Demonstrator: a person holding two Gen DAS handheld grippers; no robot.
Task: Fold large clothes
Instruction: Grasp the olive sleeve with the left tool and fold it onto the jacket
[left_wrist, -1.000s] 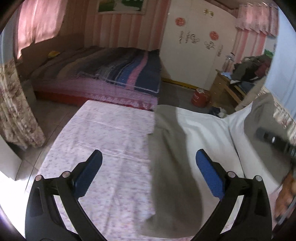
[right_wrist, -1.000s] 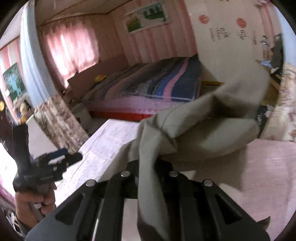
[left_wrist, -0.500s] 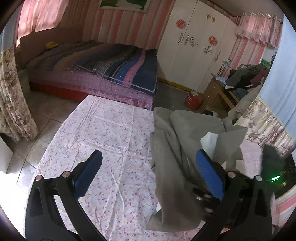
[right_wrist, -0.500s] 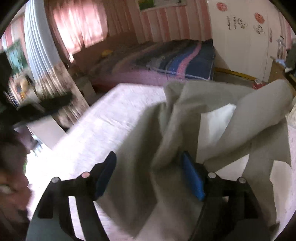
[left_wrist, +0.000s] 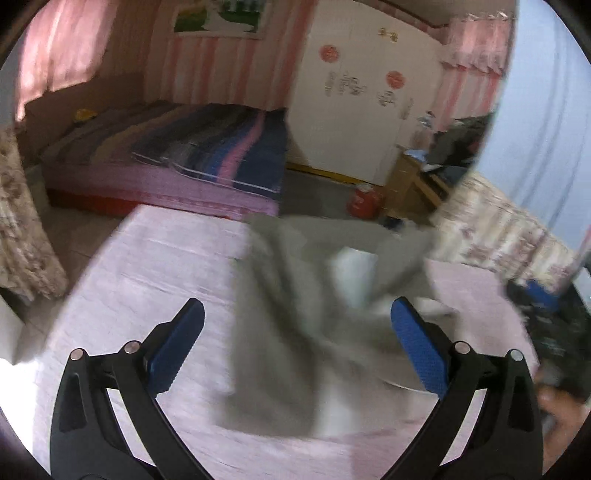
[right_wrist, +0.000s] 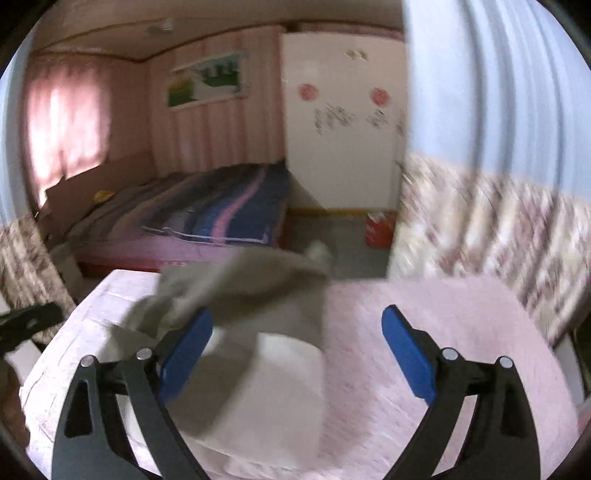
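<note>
A home bedroom: ahead of the hand-held gripper stands a bed (left_wrist: 177, 155) with a striped blanket, a white wardrobe (left_wrist: 369, 103), pink curtains (left_wrist: 55, 48) and a framed picture (left_wrist: 221, 18).

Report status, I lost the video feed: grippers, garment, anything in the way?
Left gripper open, empty. Right gripper open, empty. Grey-and-white garment rumpled, unfolded on pink floral cloth. Nothing blocking.

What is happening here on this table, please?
A person is folding a grey garment on a table with a pink floral cloth. The left hand-held gripper and the right hand-held gripper are both open and hold nothing. The garment lies crumpled on the cloth, not yet neatly folded.
</note>
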